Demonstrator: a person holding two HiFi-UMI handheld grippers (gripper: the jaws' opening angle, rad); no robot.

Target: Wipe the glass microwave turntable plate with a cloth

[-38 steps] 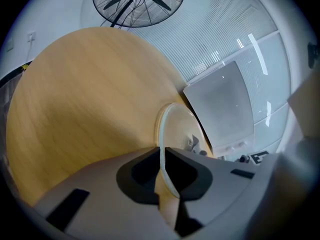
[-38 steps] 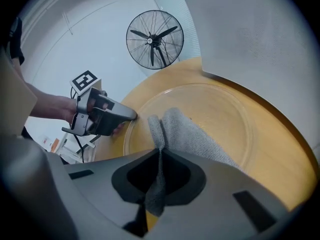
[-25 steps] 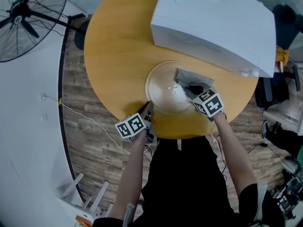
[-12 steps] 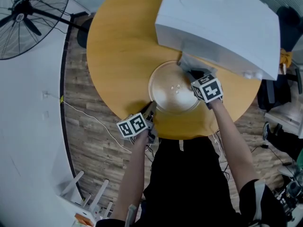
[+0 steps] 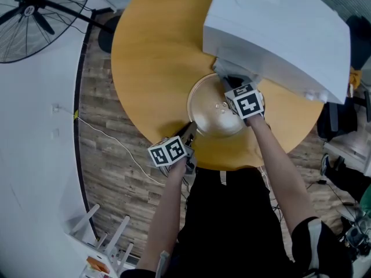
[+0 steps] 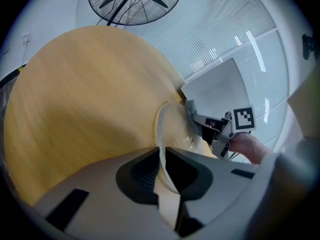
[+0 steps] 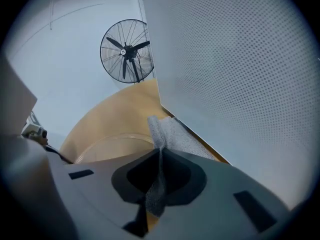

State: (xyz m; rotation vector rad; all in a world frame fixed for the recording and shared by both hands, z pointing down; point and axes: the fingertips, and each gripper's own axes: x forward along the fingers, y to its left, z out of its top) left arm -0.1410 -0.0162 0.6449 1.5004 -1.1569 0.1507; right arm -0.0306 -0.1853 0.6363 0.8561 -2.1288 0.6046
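Now: both tools loaded at the counter (image 5: pixel 145 57).
Left tool (image 6: pixel 163 153) clamped on the glass plate (image 5: pixel 210 113) rim, lower left; right tool (image 7: pixel 160 156) pinches grey cloth (image 7: pixel 172 134) at plate's upper edge.

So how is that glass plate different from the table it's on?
The glass plate is see-through, while the table is solid yellowish wood. The plate is far smaller, covering just a patch of the table near the person's edge. The plate has a raised rim; the table top is flat. Both are round.
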